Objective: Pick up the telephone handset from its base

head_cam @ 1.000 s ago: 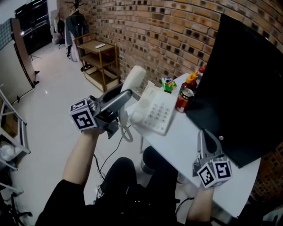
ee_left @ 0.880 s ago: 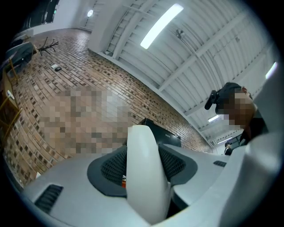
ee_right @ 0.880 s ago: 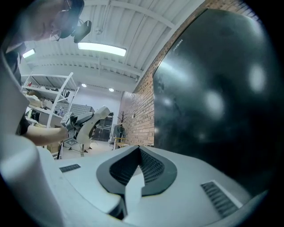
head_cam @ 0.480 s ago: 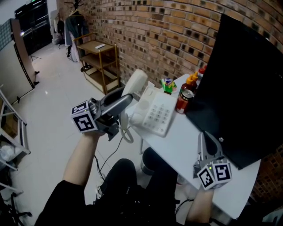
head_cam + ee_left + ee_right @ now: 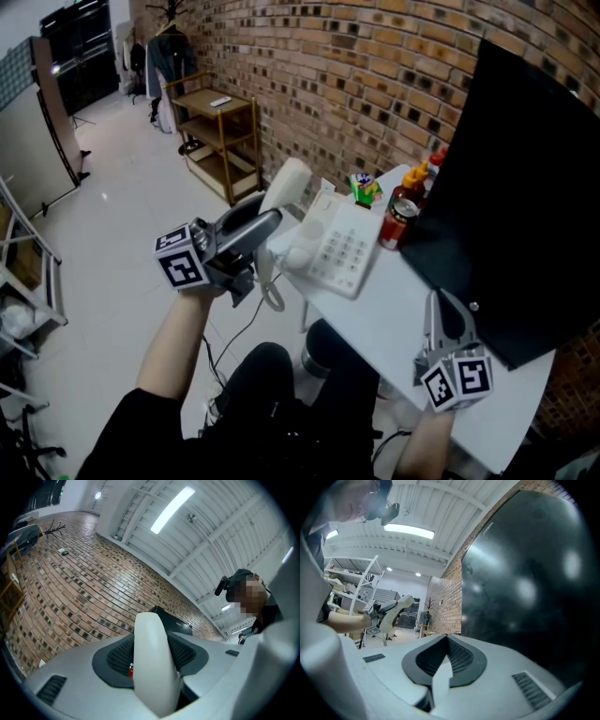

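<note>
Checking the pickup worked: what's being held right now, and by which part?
The left gripper clamps the white handset around its mid-section, lifted off the base; the right gripper holds nothing.

Left gripper (image 5: 151, 645), seen along its own jaws. The two pale jaws, each faced with dark meshed pads (image 5: 115, 658), press on either side of a white telephone handset (image 5: 153, 667). The handset stands upright between them and rises above their tips. A small red spot (image 5: 131, 670) shows at the handset's left edge; what it is cannot be told. Behind: a brick wall (image 5: 70, 588), a black panel (image 5: 177, 623) just beyond the handset's top, a long ceiling light (image 5: 172, 509) and, at right, a person (image 5: 240, 579).
</note>
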Demonstrator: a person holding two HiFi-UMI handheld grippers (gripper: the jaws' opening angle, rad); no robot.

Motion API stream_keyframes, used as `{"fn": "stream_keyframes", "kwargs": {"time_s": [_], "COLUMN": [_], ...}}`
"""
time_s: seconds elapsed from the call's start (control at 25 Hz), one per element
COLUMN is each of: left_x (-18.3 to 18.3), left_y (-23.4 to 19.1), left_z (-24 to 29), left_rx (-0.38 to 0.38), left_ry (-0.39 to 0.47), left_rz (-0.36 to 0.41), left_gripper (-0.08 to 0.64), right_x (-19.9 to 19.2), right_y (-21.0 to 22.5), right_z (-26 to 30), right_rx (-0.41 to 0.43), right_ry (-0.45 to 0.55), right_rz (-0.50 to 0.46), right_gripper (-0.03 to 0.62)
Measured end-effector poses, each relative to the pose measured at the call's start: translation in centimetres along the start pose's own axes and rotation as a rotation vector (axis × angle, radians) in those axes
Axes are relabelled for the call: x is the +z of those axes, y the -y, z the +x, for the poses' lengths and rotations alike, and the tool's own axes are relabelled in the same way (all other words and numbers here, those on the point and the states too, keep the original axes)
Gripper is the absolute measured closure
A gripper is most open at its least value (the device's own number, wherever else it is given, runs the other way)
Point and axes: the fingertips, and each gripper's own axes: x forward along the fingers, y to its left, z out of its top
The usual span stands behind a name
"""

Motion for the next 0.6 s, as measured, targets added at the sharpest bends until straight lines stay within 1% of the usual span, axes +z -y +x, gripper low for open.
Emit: {"fn": "stream_keyframes", "kwargs": {"time_s": [0.12, 0.32, 0.6], "left_x": [0.53, 0.54, 0.17], "left_y": [0.0, -0.09, -0.11], "left_z": [-0.1, 0.29, 0.04], "left_rx": [0.007, -0.007, 0.015], "left_ry": [0.009, 0.032, 0.007], "left_rz": [0.018, -0.01, 0.002], "left_gripper": [0.342, 0.342, 0.342], "right_x": [0.24, -0.08, -0.07], "right_y": [0.32, 0.15, -0.01], "right_z": [-0.14, 0.17, -0.3], "right_rx": [-0.004, 0.001, 0.018], "right_ry": [0.009, -0.002, -0.002], "right_rz": [0.014, 0.006, 0.012], "right_gripper": [0.584, 0.584, 0.584]}}
